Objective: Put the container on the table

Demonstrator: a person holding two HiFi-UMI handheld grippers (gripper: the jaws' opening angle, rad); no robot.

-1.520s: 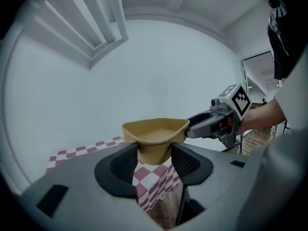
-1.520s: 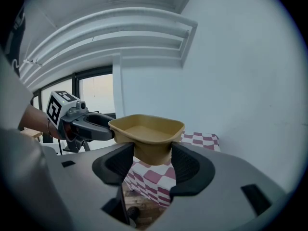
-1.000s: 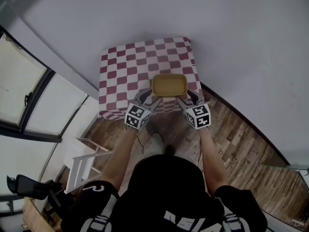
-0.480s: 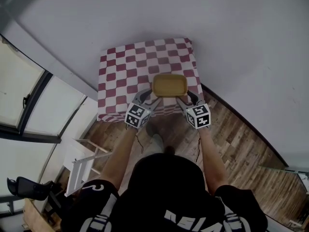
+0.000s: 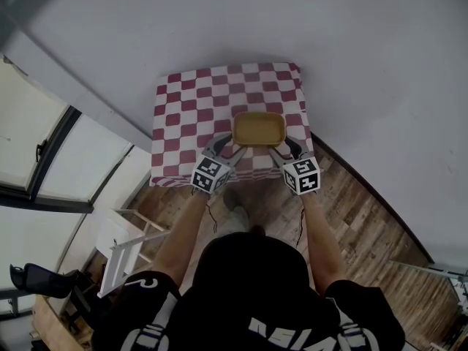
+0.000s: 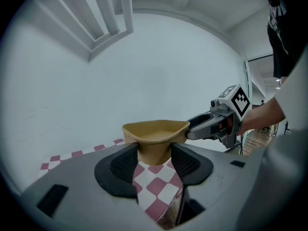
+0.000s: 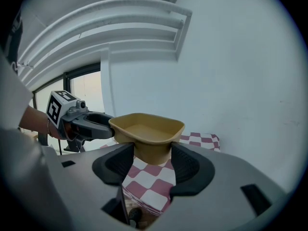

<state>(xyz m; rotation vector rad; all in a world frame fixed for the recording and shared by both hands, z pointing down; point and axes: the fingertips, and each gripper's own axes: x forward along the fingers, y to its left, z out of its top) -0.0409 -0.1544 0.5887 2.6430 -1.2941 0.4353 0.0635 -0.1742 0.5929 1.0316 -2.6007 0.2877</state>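
The left gripper [image 6: 154, 163] had its fingers [image 6: 126, 165] clamped on one near corner of the tan container [image 5: 258, 128]. The right gripper [image 7: 153, 165] pinched the other corner, so the container hung between them with the checked tabletop [image 5: 190, 108] below and ahead of the fingers. This looked like the carry toward set-down, and next both should lower together, level, then let go. The container's underside was hidden, so its clearance from the tabletop was unclear.

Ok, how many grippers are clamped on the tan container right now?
2. The left gripper grips the container at its near-left corner, and the right gripper grips its near-right corner. Both hold it over the near edge of the checkered table.
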